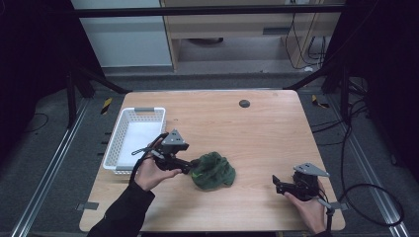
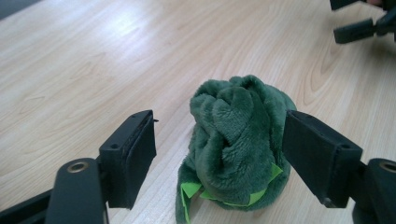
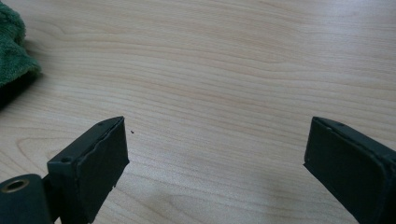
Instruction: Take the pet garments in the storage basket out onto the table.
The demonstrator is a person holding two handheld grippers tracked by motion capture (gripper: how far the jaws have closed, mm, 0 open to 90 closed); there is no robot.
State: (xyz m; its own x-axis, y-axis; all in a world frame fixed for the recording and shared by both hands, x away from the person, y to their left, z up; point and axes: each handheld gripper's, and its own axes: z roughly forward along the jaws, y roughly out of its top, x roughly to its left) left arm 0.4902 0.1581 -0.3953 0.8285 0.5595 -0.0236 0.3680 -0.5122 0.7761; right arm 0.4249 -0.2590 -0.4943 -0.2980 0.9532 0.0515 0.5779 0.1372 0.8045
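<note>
A crumpled green cloth (image 1: pixel 213 170) lies on the wooden surface (image 1: pixel 257 128), a little toward the near edge and left of the middle, with a strip of brighter green showing at its underside. The left gripper (image 1: pixel 190 167) is right at the cloth's left side; seen along its own fingers (image 2: pixel 128 158), they stand wide apart, one on each side of the bundle and not touching it — the cloth sits in the gap between them.

The right gripper (image 1: pixel 277 185) is held low near the near right corner, well apart from the cloth, with bare wood between the two. Its fingers (image 3: pixel 93 172) are spread wide too, with nothing between them but wood grain; the cloth's edge (image 3: pixel 14 46) just shows at the far left of that gripper's view.

A white plastic basket (image 1: pixel 114 148) stands along the left edge, just behind the left hand (image 1: pixel 150 173) — it looks empty. A small dark round disc (image 1: pixel 244 103) is set into the surface near the far edge. Cables trail across the floor to the right.
</note>
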